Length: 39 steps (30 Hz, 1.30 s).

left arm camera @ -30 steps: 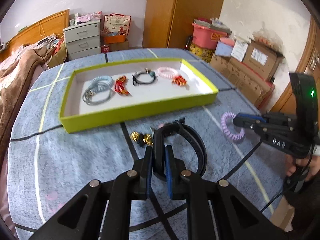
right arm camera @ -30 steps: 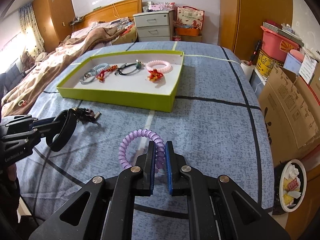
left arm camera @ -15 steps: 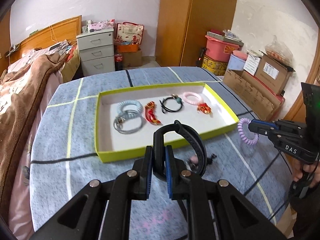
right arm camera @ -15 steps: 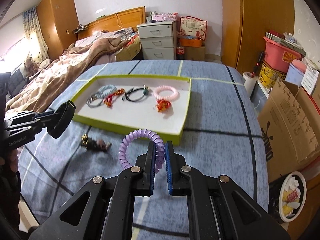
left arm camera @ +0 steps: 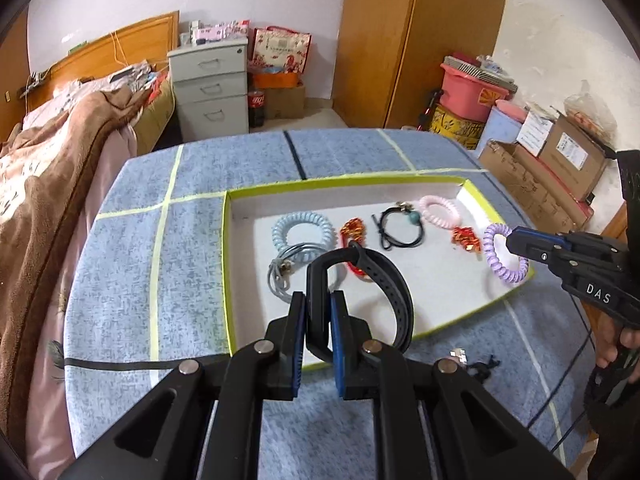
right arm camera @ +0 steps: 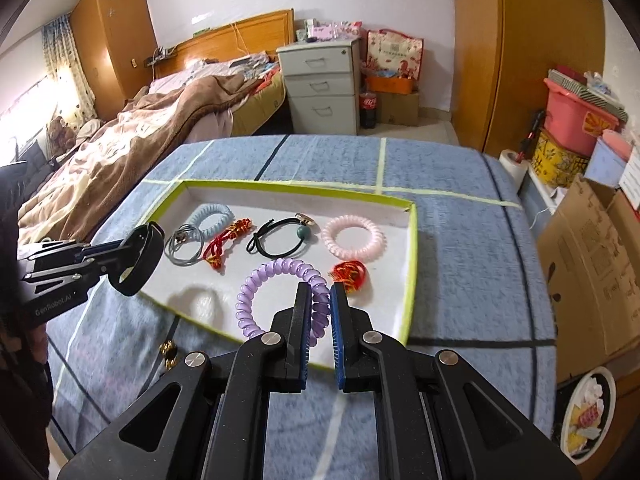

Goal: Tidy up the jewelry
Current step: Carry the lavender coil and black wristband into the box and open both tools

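Left gripper [left arm camera: 318,312] pinches black strap [left arm camera: 384,280], right gripper [right arm camera: 320,308] pinches purple coil [right arm camera: 276,292]; both held above tray [right arm camera: 412,256] for dropping in.

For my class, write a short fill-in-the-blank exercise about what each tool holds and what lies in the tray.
1. The left tool grips a ____ wristband.
2. The right tool grips a spiral hair tie coloured ____.
3. Both tools hang above the white tray with the ____ rim.
4. The black hair tie in the tray carries a ____ bead.

Missing words: black; purple; green; teal
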Available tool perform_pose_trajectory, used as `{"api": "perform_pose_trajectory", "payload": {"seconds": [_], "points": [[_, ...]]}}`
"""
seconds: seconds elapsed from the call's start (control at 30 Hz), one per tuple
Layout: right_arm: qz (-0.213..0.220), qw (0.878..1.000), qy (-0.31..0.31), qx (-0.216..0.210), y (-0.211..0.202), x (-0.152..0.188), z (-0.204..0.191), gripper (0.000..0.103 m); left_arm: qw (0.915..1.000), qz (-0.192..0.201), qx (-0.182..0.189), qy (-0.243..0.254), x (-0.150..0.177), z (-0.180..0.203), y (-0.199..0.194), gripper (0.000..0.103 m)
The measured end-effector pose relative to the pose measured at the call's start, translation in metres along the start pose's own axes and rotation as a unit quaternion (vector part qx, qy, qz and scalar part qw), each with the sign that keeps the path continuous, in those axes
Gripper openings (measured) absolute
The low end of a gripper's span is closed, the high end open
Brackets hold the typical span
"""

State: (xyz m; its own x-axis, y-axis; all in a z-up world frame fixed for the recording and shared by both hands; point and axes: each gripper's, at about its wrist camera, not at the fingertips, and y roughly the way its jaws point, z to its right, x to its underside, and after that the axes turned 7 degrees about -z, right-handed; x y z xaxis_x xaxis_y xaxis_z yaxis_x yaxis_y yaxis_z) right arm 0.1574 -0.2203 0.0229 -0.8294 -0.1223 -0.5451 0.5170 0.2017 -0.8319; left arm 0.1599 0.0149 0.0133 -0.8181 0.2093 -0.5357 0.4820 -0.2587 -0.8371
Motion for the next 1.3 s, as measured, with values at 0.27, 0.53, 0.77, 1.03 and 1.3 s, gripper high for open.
{"api": "perform_pose_trajectory", "payload": {"seconds": [0.27, 0.53, 0.77, 1.03, 1.3], "points": [[-0.028, 1.000, 0.008, -0.001, 0.034, -0.010, 0.003, 0.010, 0.9997, -0.022, 0.001, -0.012, -0.004, -0.008, 0.023, 0.013], [-0.045, 0.999, -0.011, 0.009, 0.049, -0.011, 0.000, 0.010, 0.9992, -0.037, 0.000, -0.016, -0.003, -0.010, 0.035, 0.013], [-0.056, 0.998, -0.016, 0.011, 0.057, -0.011, -0.002, 0.010, 0.9989, -0.041, 0.002, -0.021, -0.003, -0.013, 0.037, 0.013], [-0.055, 0.998, -0.012, 0.013, 0.059, -0.010, -0.001, 0.010, 0.9989, -0.042, 0.006, -0.021, -0.005, -0.012, 0.037, 0.020], [-0.040, 0.999, -0.001, 0.000, 0.053, -0.005, 0.003, 0.017, 0.9992, -0.027, 0.016, -0.025, -0.002, -0.009, 0.029, 0.037]]}}
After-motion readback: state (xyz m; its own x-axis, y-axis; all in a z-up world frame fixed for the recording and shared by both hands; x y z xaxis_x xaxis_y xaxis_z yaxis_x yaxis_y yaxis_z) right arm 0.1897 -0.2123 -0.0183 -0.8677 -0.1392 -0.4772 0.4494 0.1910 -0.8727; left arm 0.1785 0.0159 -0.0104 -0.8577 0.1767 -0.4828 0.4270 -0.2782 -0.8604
